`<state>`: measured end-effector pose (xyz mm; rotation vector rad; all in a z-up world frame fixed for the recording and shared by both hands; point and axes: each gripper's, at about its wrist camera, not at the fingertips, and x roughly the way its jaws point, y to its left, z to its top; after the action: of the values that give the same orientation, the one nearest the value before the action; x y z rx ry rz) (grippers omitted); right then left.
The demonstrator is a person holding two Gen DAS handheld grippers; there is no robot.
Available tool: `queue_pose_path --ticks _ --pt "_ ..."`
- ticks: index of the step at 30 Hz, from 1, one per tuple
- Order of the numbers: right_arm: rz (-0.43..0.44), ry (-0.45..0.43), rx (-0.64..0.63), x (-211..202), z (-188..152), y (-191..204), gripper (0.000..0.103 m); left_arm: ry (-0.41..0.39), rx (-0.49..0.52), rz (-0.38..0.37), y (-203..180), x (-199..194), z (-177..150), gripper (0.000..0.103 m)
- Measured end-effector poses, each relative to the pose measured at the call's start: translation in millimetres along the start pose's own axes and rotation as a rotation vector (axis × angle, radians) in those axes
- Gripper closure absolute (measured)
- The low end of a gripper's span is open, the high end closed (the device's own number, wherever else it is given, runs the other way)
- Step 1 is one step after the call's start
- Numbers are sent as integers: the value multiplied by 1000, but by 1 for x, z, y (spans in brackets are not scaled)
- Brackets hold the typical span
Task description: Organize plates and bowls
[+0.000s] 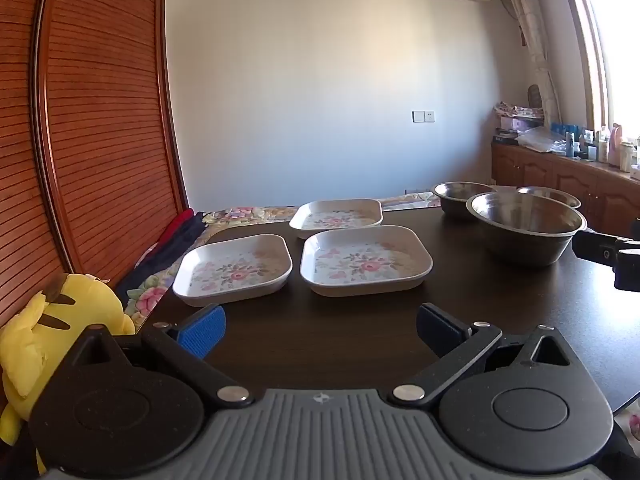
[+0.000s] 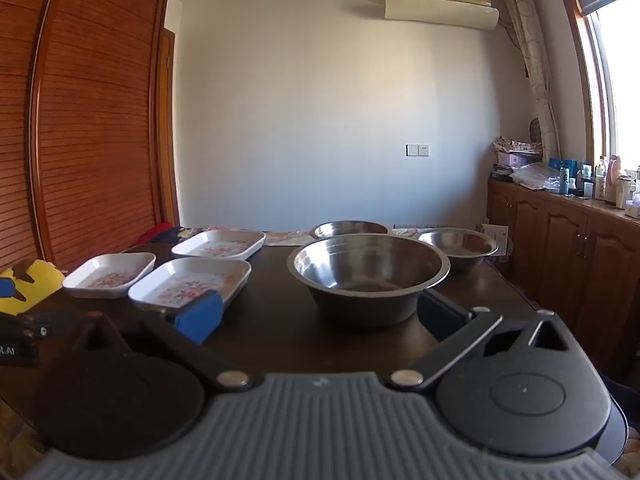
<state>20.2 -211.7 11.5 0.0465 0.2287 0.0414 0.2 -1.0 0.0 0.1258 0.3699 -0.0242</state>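
Left wrist view: the left claw hangs wide open and empty at the bottom of the frame, low over the dark surface. Three floral plates sit apart at centre frame, none stacked: the near-left plate, the near-right plate and the far plate. The two near ones lie just ahead of the claw, a narrow gap between them. The risk here is likely the shallow, sloped rims: a pinch taken too high could slip off, and a nudge could shove one plate into its neighbour or toward the surface's left edge, where a yellow plush toy sits at lower left.

Right wrist view: the right claw is likewise spread wide and holds nothing. The large steel bowl stands at centre frame, directly ahead and very near, its wall between the two fingers' lines. Two smaller steel bowls wait behind it, the left one and the right one. The smooth metal probably grips poorly; a bowl dropped into another could clang, tip or skid toward the right edge.
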Motion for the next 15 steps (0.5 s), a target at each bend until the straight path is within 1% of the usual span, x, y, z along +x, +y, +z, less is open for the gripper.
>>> queue_pose_path --ticks 15 --pt "-9 1 -7 0 0 -2 0 -5 1 -2 0 -1 5 0"
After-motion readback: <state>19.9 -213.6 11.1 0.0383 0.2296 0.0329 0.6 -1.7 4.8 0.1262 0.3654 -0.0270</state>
